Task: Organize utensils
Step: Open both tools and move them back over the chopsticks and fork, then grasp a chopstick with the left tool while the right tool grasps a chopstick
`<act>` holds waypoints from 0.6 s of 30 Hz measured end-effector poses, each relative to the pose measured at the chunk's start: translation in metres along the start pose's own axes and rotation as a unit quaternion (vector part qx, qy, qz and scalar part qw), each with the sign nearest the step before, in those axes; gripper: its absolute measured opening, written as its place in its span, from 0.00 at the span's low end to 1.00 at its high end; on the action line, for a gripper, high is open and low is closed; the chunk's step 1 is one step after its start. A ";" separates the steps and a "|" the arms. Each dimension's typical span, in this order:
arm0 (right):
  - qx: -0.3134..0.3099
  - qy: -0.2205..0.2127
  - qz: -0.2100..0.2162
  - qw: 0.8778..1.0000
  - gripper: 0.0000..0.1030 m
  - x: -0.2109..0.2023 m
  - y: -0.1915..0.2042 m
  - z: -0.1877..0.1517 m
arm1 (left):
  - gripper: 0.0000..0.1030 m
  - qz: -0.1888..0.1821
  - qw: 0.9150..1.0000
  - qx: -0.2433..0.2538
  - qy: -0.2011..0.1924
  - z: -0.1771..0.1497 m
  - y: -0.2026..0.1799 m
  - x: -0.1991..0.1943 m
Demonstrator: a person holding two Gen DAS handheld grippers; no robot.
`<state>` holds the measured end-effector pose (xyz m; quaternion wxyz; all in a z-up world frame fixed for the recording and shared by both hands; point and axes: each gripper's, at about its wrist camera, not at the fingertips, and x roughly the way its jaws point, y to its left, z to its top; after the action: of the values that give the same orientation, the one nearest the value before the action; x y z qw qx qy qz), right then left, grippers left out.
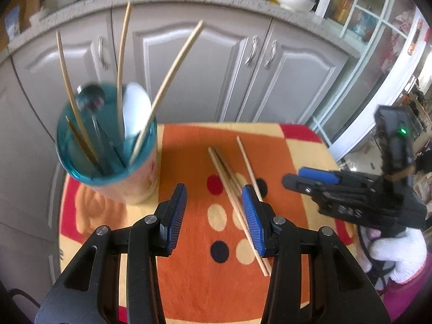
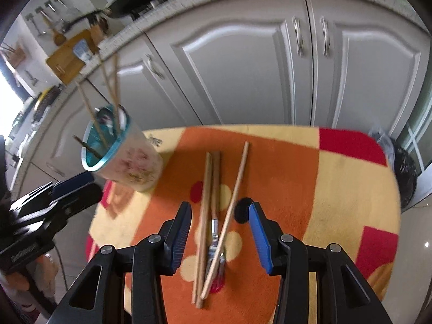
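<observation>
Chopsticks (image 2: 208, 213) made of pale wood lie loose on a soft, fuzzy mat (image 2: 337, 189) with orange, red and cream blocks and round dots. Three of these long thin sticks can be counted there, and one crosses over the others near the bottom. Something shiny and silver with a red end (image 2: 217, 256) lies under them, too blurry to name. Beside the sticks, on the mat's left part, stands a tall round cup (image 1: 129, 181) with a see-through teal rim and pale sides. Inside the cup stand about four more chopsticks (image 1: 122, 62), one white spoon (image 1: 136, 110) and one dark spoon (image 1: 91, 98). The left gripper (image 1: 214, 216) hangs over the mat with its two blue ribbed pads spread wide, holding nothing. The right gripper (image 2: 221, 237) is also spread wide, with the loose sticks lying between its pads.
</observation>
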<state>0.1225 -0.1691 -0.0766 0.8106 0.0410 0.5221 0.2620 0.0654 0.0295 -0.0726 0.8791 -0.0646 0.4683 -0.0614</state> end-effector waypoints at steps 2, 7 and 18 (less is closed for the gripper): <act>0.002 0.017 -0.003 1.000 0.41 0.018 -0.003 0.002 | 0.40 0.003 1.000 -0.002 0.010 -0.004 0.002 0.010; -0.006 0.051 -0.002 0.999 0.41 0.056 -0.001 0.006 | 0.40 0.007 0.999 -0.012 0.034 -0.011 0.012 0.030; -0.088 0.086 -0.073 0.990 0.46 0.102 0.025 0.003 | 0.40 0.005 0.998 -0.019 0.062 -0.014 0.018 0.055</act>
<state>0.1475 -0.0991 -0.1512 0.7801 -0.0910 0.5663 0.2498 0.0853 0.0371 -0.1280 0.8475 -0.0749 0.5230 -0.0515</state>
